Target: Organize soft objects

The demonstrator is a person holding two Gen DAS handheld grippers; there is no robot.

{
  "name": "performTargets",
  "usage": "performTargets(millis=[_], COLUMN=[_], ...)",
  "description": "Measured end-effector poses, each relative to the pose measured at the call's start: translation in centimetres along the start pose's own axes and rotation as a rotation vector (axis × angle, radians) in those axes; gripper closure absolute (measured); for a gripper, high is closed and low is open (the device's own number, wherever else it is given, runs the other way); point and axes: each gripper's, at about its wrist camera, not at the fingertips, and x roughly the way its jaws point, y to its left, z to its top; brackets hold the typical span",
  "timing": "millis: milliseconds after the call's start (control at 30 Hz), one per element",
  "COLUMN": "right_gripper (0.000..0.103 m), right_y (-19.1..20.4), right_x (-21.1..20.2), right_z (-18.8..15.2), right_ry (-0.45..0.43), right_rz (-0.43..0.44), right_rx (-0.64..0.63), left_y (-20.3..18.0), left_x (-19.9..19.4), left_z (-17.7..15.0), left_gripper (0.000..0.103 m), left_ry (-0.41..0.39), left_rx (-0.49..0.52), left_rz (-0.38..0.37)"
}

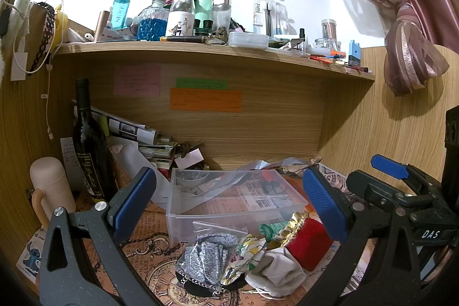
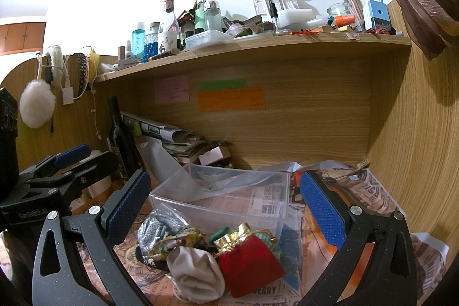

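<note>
Clear plastic bin [image 1: 229,200] stands on the paper-covered tabletop [image 2: 358,191], under the wooden shelf [image 1: 200,50]. As far as both views show, no soft item lies in it; only a strip of translucent film drapes over its far rim, and the printed paper shows through its floor.

Soft items, all piled on the tabletop just in front of the bin's near wall:
- red velvet pouch [image 2: 249,263] with gold trim, right side of pile
- off-white cloth pouch [image 2: 198,271], touching the red one
- floral fabric piece [image 1: 243,251], in the middle
- grey speckled cloth in a zip bag [image 1: 206,251], left side, leaning at the bin's front wall
- green knit piece [image 1: 271,228], behind the red pouch
- dark item under the pile, identity unclear

Left gripper [image 1: 229,208]: jaws spread wide, holding nothing, hovering over the pile and aimed at the bin. Right gripper [image 2: 226,208]: jaws spread wide too, empty, above the same pile. Each is seen from the side in the other's view.

Progress, judged: sorting looks not yet begun. Nothing is gripped and every soft item visible remains outside the bin. All of the pile is left to move, presumably one piece at a time.

Dark wine bottle [image 1: 89,139] and cream flask [image 1: 50,185] stand to the left, well apart from the pile.
</note>
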Motion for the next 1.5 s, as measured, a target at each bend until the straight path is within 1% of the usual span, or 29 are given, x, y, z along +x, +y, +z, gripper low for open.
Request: performTargets(millis=[333,433,533,633,733,867,1000,1133,1233,1300,1333,1367,1400,1433,1467,1500], right_gripper=[0.000,0.000,0.000,0.000,0.000,0.000,0.000,0.001,0.007,0.014,0.018,0.026,0.036,0.041,0.047,0.053], right_y=[-0.3,-0.3,-0.5,-1.2,-2.2,-3.7,-5.2,-6.0,-5.9,-6.0,-6.0,-5.9,-5.9,-5.9,-5.9,-5.9], right_x=[0.0,0.2,0.4,1.3,2.6,4.2,5.5,6.0,6.6,7.1,7.3,7.6,7.9,8.1,8.3,8.4], right_z=[-0.1,-0.2,-0.3,-0.8,-1.7,-3.4,-5.2,-6.4,-7.1,-7.6,-7.8,-8.0,-8.3,-8.5,-8.6,-8.8], right_ry=[0.001,0.006,0.016,0.058,0.120,0.204,0.279,0.327,0.363,0.382,0.391,0.403,0.420,0.430,0.440,0.449], right_rz=[0.001,-0.008,-0.017,-0.029,-0.024,-0.057,-0.061,-0.056,-0.015,0.005,0.011,0.018,0.032,0.041,0.050,0.059], right_rx=[0.002,0.002,0.006,0.019,0.041,0.047,0.074,0.086,0.090,0.088,0.087,0.088,0.093,0.096,0.101,0.100], left_y=[-0.5,-0.4,0.0,0.8,1.7,2.8,3.5,3.8,3.9,3.8,3.7,3.7,3.6,3.6,3.6,3.6], left_x=[0.1,0.6,1.5,2.6,4.1,6.1,7.7,9.1,10.0,10.6,10.8,11.0,11.2,11.3,11.4,11.4], left_z=[0.0,-0.2,-0.8,-1.8,-3.1,-4.7,-6.2,-7.2,-8.0,-8.6,-8.8,-9.1,-9.3,-9.5,-9.7,-9.8], left_gripper=[0.000,0.000,0.000,0.000,0.000,0.000,0.000,0.012,0.016,0.020,0.024,0.029,0.032,0.036,0.040,0.043], left_ry=[0.006,0.026,0.063,0.117,0.187,0.272,0.319,0.367,0.407,0.431,0.443,0.453,0.464,0.472,0.476,0.479], left_rx=[0.003,0.005,0.004,0.004,-0.002,-0.033,-0.057,-0.073,-0.080,-0.074,-0.072,-0.071,-0.071,-0.073,-0.075,-0.076], left_rz=[0.000,0.004,0.004,0.006,0.003,-0.005,-0.005,-0.016,-0.030,-0.036,-0.041,-0.047,-0.055,-0.061,-0.066,-0.071])
